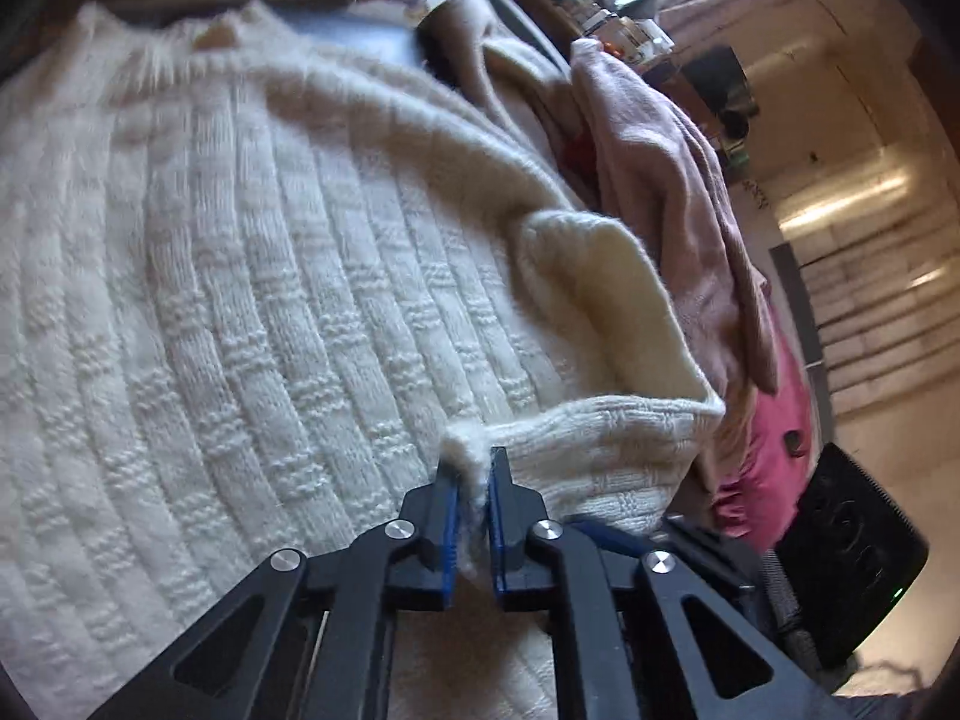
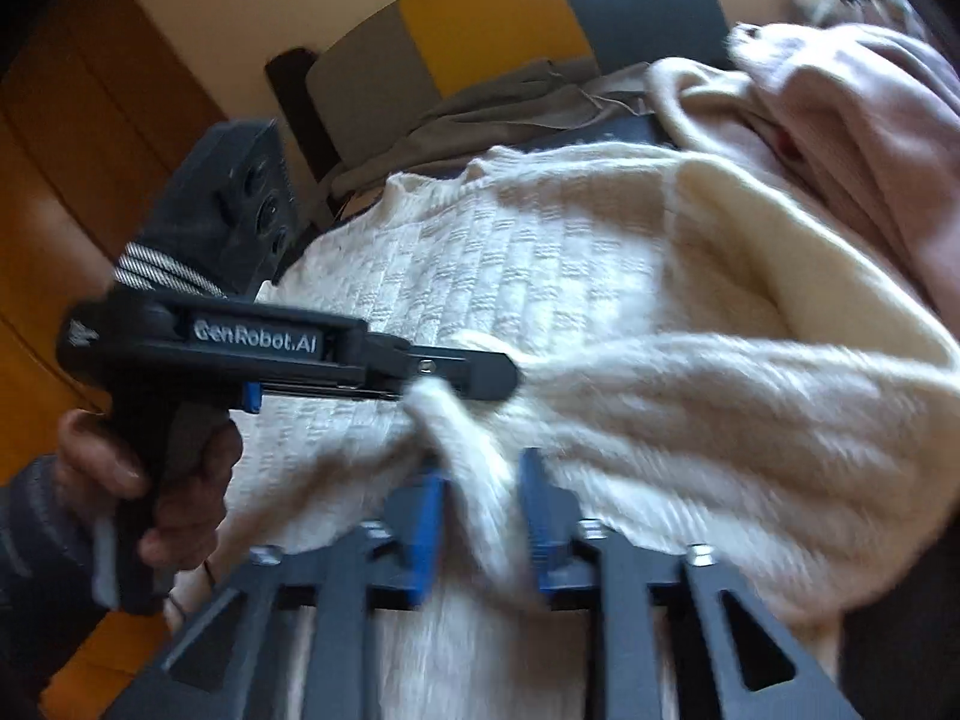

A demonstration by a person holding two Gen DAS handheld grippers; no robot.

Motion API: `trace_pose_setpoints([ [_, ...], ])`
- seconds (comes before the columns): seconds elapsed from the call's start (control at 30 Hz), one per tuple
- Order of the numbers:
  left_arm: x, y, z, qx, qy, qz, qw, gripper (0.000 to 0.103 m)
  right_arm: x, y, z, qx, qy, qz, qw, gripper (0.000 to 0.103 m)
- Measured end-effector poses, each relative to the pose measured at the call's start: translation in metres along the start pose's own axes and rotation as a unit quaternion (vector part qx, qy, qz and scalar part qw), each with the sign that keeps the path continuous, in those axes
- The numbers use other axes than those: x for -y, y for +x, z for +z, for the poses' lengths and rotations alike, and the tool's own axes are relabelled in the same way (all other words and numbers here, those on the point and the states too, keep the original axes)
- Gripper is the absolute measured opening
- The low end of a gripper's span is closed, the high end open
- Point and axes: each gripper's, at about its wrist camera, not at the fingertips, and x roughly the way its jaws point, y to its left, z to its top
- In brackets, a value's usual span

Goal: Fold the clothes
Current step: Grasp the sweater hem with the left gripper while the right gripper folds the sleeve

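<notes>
A cream knitted sweater (image 1: 240,276) lies spread out, with one side folded over onto itself (image 1: 600,300). My left gripper (image 1: 474,468) is shut on a pinch of the sweater's edge near the fold. In the right wrist view the sweater (image 2: 540,264) fills the middle. My right gripper (image 2: 480,474) is shut on a bunched part of the sweater's edge. The left gripper (image 2: 456,378) shows there from the side, held by a hand, pinching the same edge just beyond the right gripper.
A pile of pink and beige clothes (image 1: 672,180) lies along the sweater's right side, also in the right wrist view (image 2: 870,138). A grey-brown cloth (image 2: 492,108) lies behind the sweater. A black device (image 1: 852,546) sits at the right. Wooden floor (image 2: 60,198) lies around.
</notes>
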Motion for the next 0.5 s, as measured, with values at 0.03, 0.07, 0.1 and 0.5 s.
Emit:
trace_pose_setpoints([
  [0.03,0.005,-0.005,0.0,0.009,0.009,0.004,0.9999,0.006,0.002,-0.009,-0.004,0.003,0.006,0.004,1.0,0.058],
  [0.07,0.012,-0.015,0.002,0.024,0.015,-0.002,0.9996,0.006,0.003,-0.017,-0.007,0.006,0.008,0.005,1.0,0.058],
  [0.1,0.021,-0.029,0.008,0.044,0.023,-0.013,0.9987,0.006,0.002,-0.025,-0.01,0.007,0.01,0.004,1.0,0.06],
  [0.5,0.075,-0.214,0.063,0.266,0.059,-0.039,0.9614,0.006,0.009,-0.05,-0.048,-0.022,0.044,-0.025,0.998,0.069],
])
